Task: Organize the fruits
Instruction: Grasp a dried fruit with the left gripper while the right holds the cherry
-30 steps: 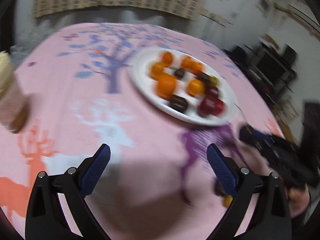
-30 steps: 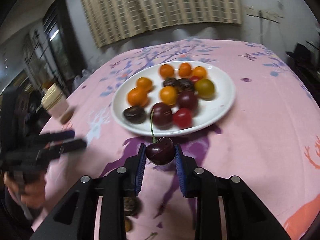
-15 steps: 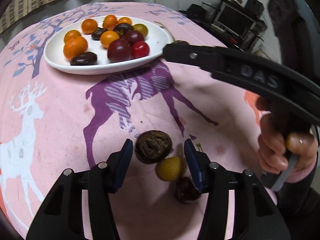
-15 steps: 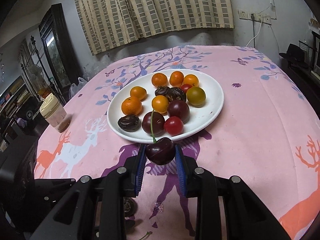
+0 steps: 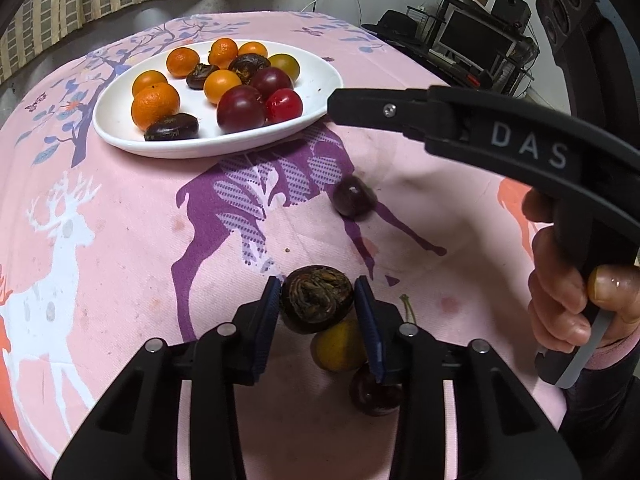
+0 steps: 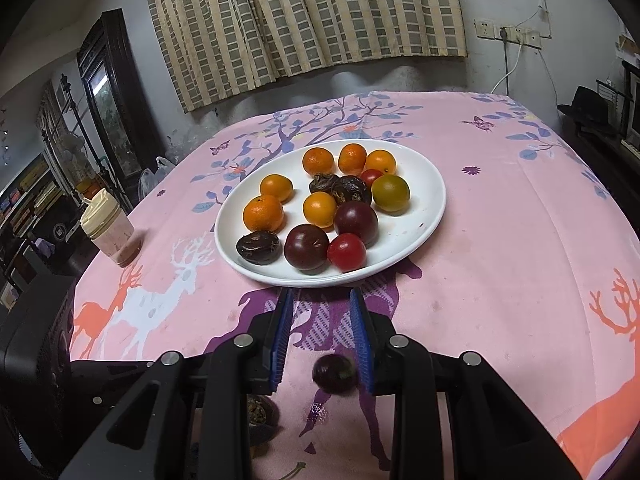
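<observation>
A white plate (image 5: 116,120) (image 6: 432,216) holds several oranges, dark plums, red tomatoes and wrinkled dark fruits. My left gripper (image 5: 318,306) is shut on a wrinkled dark fruit (image 5: 316,304) near the table's front. A yellow fruit (image 5: 338,350) and a dark cherry (image 5: 374,392) lie under it. My right gripper (image 6: 320,338) is open and holds nothing; a dark cherry (image 6: 334,373) (image 5: 352,200) appears blurred just below its fingers, over the pink cloth short of the plate. The right gripper's arm (image 5: 480,128) crosses the left wrist view.
A lidded jar (image 6: 110,228) stands at the table's left edge. The pink deer-print cloth (image 6: 520,240) covers the round table. A cabinet stands left, shelves with electronics right, a curtain behind.
My right gripper has opened and the cherry has dropped out of it towards the cloth. My left gripper has closed on the wrinkled dark fruit.
</observation>
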A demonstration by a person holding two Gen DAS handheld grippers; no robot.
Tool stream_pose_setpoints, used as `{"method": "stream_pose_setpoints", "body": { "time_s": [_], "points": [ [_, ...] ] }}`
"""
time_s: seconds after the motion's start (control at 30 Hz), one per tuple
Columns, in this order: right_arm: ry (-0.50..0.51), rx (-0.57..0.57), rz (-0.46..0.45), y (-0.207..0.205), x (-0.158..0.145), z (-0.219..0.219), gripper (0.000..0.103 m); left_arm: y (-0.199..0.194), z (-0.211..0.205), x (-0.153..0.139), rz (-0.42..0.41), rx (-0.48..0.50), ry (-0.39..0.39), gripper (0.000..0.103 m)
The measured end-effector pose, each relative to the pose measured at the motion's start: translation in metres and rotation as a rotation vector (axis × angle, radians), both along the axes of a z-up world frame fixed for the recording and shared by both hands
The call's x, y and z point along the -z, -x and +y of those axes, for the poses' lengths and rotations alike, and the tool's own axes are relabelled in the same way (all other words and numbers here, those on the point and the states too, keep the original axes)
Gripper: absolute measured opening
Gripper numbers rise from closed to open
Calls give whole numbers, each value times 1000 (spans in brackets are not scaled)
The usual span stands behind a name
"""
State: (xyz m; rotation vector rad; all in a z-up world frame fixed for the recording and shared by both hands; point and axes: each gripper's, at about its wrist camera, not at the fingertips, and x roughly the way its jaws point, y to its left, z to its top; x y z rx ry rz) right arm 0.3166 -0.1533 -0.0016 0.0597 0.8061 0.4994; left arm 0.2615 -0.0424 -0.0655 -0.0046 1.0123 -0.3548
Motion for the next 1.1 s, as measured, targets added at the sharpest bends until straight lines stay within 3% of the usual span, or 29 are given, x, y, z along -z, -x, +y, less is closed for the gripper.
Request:
{"method": "stream_pose_setpoints", "body": {
  "time_s": [0.2, 0.3, 0.43, 0.57, 0.73, 0.83, 0.97, 1.1],
  "points": [
    [21, -13, 23, 3, 2, -3, 30, 1, -2, -1, -5, 6, -10, 38],
    [85, -29, 68, 6, 14, -2, 31, -3, 1, 0, 0, -10, -8, 38],
    [84, -74, 124, 14, 27, -1, 31, -6, 11, -1, 7, -47, -6, 38],
    [90, -103, 131, 25, 32, -1, 40, -7, 19, -1, -4, -87, -48, 38],
    [160, -103, 151, 27, 43, 6, 41, -11, 22, 2, 4, -102, -71, 38],
    [191, -97, 129, 28, 44, 8, 30, -12, 25, 2, 9, -101, -62, 38],
    [126, -74, 118, 24, 37, -2, 30, -14, 34, -1, 17, -107, 6, 37],
    [42, -59, 62, 20, 18, -9, 30, -15, 40, -17, -31, -105, 48, 37]
  ]
}}
